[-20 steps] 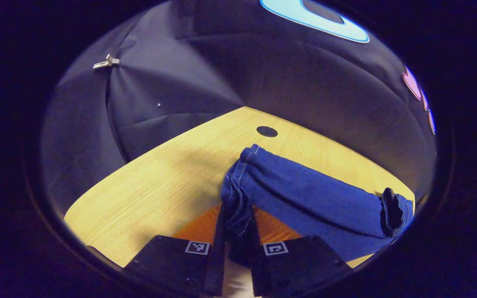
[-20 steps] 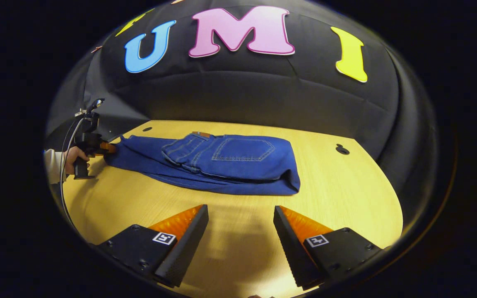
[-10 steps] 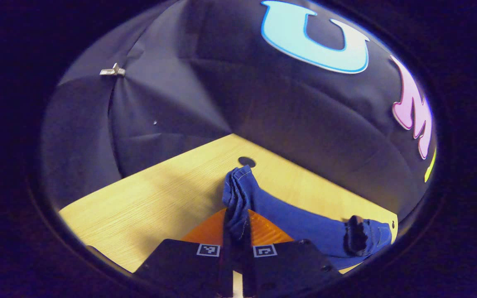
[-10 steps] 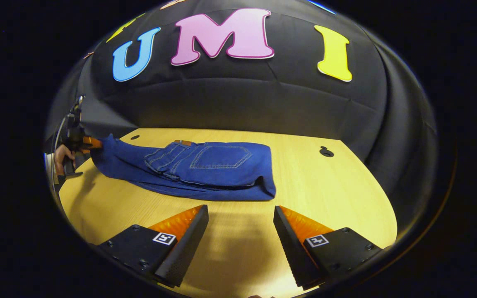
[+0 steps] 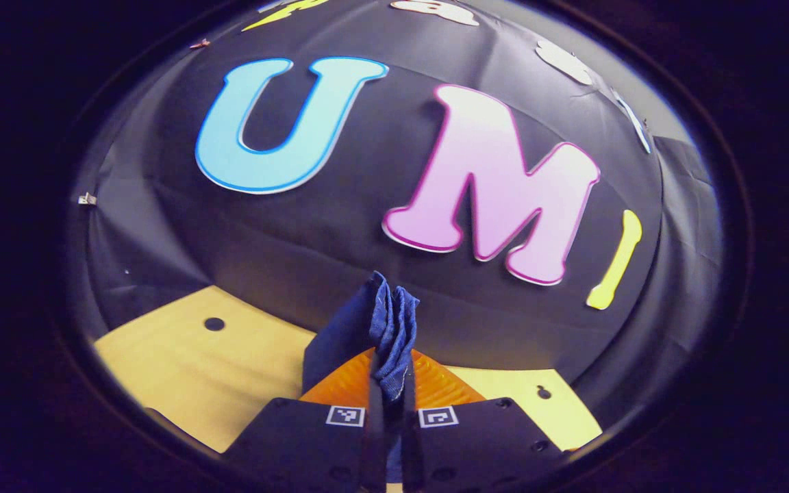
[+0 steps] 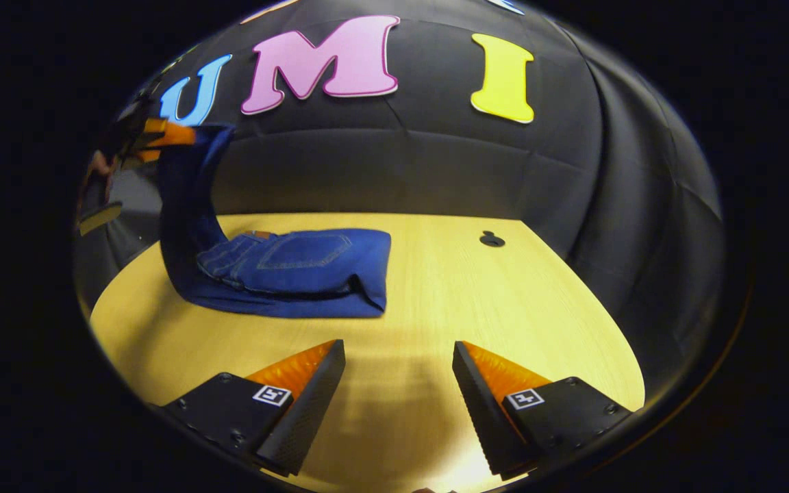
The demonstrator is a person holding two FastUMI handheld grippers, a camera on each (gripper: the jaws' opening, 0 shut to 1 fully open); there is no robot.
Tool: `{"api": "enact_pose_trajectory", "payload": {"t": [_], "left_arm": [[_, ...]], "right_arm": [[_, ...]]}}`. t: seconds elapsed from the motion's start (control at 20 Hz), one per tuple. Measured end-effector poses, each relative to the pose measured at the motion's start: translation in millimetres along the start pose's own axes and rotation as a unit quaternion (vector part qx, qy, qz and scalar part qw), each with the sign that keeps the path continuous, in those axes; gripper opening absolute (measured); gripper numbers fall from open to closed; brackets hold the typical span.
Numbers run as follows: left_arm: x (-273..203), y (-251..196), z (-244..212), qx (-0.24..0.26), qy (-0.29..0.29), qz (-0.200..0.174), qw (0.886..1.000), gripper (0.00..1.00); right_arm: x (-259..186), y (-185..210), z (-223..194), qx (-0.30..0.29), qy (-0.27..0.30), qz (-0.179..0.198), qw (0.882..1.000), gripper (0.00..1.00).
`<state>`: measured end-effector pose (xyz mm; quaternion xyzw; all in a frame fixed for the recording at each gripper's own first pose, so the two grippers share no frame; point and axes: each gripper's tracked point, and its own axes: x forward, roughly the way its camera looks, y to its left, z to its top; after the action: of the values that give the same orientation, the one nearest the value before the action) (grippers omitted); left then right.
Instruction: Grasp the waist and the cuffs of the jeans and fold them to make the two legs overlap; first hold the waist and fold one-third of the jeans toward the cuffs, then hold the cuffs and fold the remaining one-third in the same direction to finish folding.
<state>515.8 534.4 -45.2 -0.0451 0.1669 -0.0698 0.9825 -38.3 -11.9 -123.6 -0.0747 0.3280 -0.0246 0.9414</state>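
The left claw [image 5: 390,383] was clamped on the cuffs [image 5: 389,329], held raised above the desk [image 6: 477,301]. The jeans [image 6: 298,270] lay waist-folded on the desk. The right claw [image 6: 398,363] stood wide, holding nothing.

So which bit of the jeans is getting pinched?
The left gripper pinches the jeans by the cuffs; the right gripper holds nothing.

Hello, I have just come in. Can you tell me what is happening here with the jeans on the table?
A person is folding blue jeans on a wooden table. The waist part is already folded over and lies flat. The left gripper is shut on the cuffs and holds them high above the table, so the legs hang up from the folded part. The right gripper is open and holds nothing, near the table's front.
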Motion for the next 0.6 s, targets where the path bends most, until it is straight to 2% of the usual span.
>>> {"api": "enact_pose_trajectory", "payload": {"t": [0.05, 0.15, 0.25, 0.35, 0.4, 0.5, 0.55, 0.6], "left_arm": [[11, -32, -19, -0.007, 0.015, -0.025, 1.000, 0.14], [35, -82, -79, -0.033, 0.071, -0.051, 0.996, 0.14], [50, -109, -139, -0.045, 0.127, -0.046, 0.990, 0.16], [51, -115, -183, -0.038, 0.167, -0.040, 0.984, 0.22], [49, -118, -197, -0.029, 0.178, -0.043, 0.983, 0.33], [34, -118, -206, -0.001, 0.186, -0.054, 0.981, 0.67], [23, -117, -204, 0.009, 0.181, -0.065, 0.981, 0.87], [14, -120, -200, 0.015, 0.172, -0.072, 0.982, 0.96]], "right_arm": [[-4, -7, -4, 0.007, 0.002, -0.005, 1.000, 0.98], [-10, -20, -7, 0.022, -0.001, -0.017, 1.000, 0.97], [-16, -35, -12, 0.027, -0.005, -0.034, 0.999, 0.97], [-23, -42, -16, 0.036, -0.005, -0.042, 0.998, 0.97], [-26, -45, -17, 0.040, -0.006, -0.046, 0.998, 0.97], [-34, -47, -17, 0.040, -0.011, -0.053, 0.998, 0.97], [-38, -46, -15, 0.040, -0.016, -0.055, 0.998, 0.97], [-43, -43, -12, 0.042, -0.020, -0.054, 0.997, 0.97]]}}
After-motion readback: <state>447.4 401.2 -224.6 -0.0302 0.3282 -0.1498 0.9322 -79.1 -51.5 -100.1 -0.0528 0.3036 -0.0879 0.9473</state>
